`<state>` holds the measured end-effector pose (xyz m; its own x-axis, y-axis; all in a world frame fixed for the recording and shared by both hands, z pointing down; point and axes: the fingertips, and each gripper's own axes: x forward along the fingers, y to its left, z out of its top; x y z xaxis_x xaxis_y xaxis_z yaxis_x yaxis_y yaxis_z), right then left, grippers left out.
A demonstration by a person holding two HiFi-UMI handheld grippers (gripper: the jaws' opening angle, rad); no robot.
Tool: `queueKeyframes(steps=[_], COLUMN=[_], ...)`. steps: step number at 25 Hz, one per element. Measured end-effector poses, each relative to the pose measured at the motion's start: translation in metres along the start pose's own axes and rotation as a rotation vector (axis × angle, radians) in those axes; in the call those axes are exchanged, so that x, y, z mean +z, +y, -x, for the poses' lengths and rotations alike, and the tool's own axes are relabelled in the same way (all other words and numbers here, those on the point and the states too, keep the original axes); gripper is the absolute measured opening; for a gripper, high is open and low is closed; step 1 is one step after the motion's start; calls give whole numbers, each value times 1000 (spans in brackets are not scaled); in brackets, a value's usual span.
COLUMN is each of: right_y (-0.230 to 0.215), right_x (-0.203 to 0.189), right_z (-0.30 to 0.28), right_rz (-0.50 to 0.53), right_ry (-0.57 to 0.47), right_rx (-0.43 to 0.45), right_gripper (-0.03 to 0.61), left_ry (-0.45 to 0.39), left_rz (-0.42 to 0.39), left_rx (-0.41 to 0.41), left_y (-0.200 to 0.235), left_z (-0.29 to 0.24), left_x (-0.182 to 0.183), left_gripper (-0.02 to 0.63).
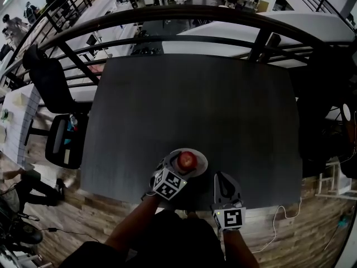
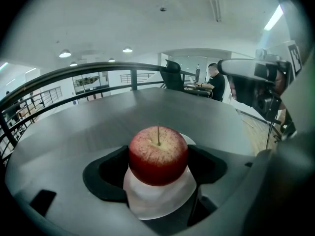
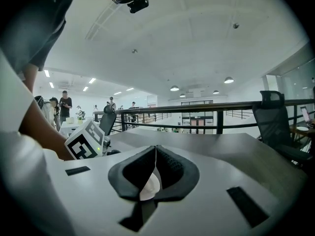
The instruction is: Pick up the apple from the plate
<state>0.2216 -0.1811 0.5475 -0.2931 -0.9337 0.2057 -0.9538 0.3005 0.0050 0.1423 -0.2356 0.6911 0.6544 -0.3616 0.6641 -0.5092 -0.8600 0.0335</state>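
Note:
A red apple [image 1: 187,160] [image 2: 158,154] with its stem up sits on a small white plate [image 1: 201,162] [image 2: 157,203] near the front edge of the dark table [image 1: 195,105]. My left gripper [image 1: 181,168] [image 2: 158,167] reaches over the plate, and its jaws stand wide on either side of the apple. The apple fills the gap between the black pads [image 2: 110,173], and I cannot make out any squeeze on it. Just right of the plate, my right gripper [image 1: 222,178] [image 3: 156,154] lies low over the table with its jaws closed together and nothing held.
A black railing [image 1: 195,15] curves round the table's far side. A black office chair [image 1: 53,88] stands to the left. A white cable [image 1: 276,222] lies on the wooden floor at the front right. People and desks are far off behind the railing.

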Motion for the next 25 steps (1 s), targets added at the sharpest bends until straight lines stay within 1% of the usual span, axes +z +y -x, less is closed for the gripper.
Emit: queueKeyframes(steps=[4, 8, 11, 16, 18, 20, 22, 25], right_y=[-3, 2, 5, 9, 8, 7, 9, 11], right_x=[11, 16, 13, 16, 10, 12, 25, 46], right_z=[1, 3, 4, 4, 6, 7, 7, 5], right_rz=[-23, -9, 4, 19, 31, 54, 83, 85], right_ry=[-35, -56, -42, -46, -21, -14, -44, -111], right_rx=[-11, 0, 5, 14, 9, -2, -10, -19], right_gripper=[25, 25, 25, 25, 25, 25, 25, 25], left_ry=[-27, -62, -86, -129, -158, -192, -234, -297], left_rz=[-4, 9, 23, 0, -10, -15, -20, -40], left_rx=[11, 11, 8, -12, -9, -5, 4, 24], left_y=[-1, -2, -1, -3, -3, -3, -2, 2], left_z=[4, 16, 27, 43, 53, 64, 78, 100], left_x=[10, 23, 34, 52, 65, 79, 96, 120], left_gripper=[394, 394, 394, 393, 393, 393, 393, 393])
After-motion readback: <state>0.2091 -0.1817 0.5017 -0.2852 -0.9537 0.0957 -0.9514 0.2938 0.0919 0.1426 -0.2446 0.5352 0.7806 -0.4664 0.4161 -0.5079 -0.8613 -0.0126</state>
